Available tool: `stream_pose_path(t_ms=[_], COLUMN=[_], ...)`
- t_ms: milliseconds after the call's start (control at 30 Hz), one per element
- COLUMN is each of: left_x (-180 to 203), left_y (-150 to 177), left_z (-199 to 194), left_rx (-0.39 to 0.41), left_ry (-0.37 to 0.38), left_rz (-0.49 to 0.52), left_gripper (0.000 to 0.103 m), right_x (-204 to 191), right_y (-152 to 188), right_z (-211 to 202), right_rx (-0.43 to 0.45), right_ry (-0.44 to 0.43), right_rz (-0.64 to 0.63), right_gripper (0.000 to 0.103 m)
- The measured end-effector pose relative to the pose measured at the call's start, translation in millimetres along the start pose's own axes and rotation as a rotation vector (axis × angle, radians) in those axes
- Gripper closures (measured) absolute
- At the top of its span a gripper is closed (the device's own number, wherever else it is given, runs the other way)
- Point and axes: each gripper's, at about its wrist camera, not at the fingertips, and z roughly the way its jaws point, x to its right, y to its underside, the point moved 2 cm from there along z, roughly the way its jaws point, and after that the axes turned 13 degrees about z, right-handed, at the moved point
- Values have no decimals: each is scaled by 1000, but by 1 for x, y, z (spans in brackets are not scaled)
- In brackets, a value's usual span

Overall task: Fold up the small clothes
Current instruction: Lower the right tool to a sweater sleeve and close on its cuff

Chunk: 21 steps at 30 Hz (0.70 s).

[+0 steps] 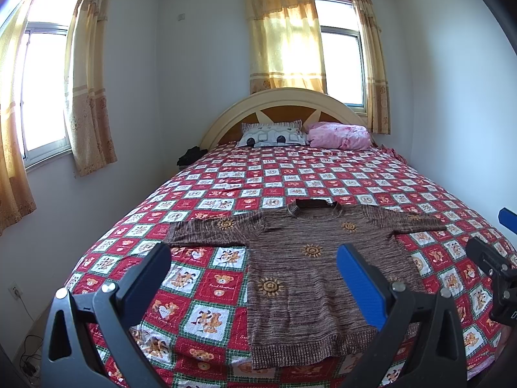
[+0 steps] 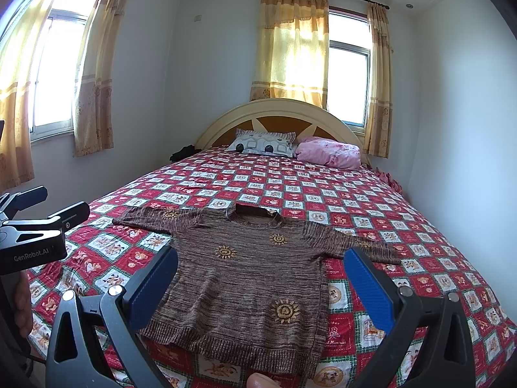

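our left gripper hangs above the near edge of the bed with its jaws spread wide, grasping nothing; our right gripper is likewise spread and empty, poised over the lower half of the garment. each tool appears at the margin of the other's view (the right at the right edge of the left wrist view, the left at the left edge of the right wrist view). the brown knit sweater lies flat, front up, on the near part of the bed, sleeves stretched out to either side, collar toward the headboard and ribbed hem at the near edge; yellow sun motifs dot it. the bedspread is a red, white and green check with bear prints. at the far end we see an arched headboard, a patterned pillow and a pink bundle. yellow curtains hang at bright windows in white walls.
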Motion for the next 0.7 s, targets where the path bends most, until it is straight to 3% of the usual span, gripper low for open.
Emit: stream_pose_path(t_ms=[267, 700], left_x=[1, 28], left_y=[8, 36], left_z=[13, 78], left_rx=[-31, -133], left_ry=[5, 72], left_rz=[1, 67], left_gripper=[0, 0], right_x=[2, 29], right_y=[9, 47], right_z=[17, 83], right_rx=[-45, -188], right_ry=[15, 58], right_rz=[2, 42], right_gripper=[1, 1])
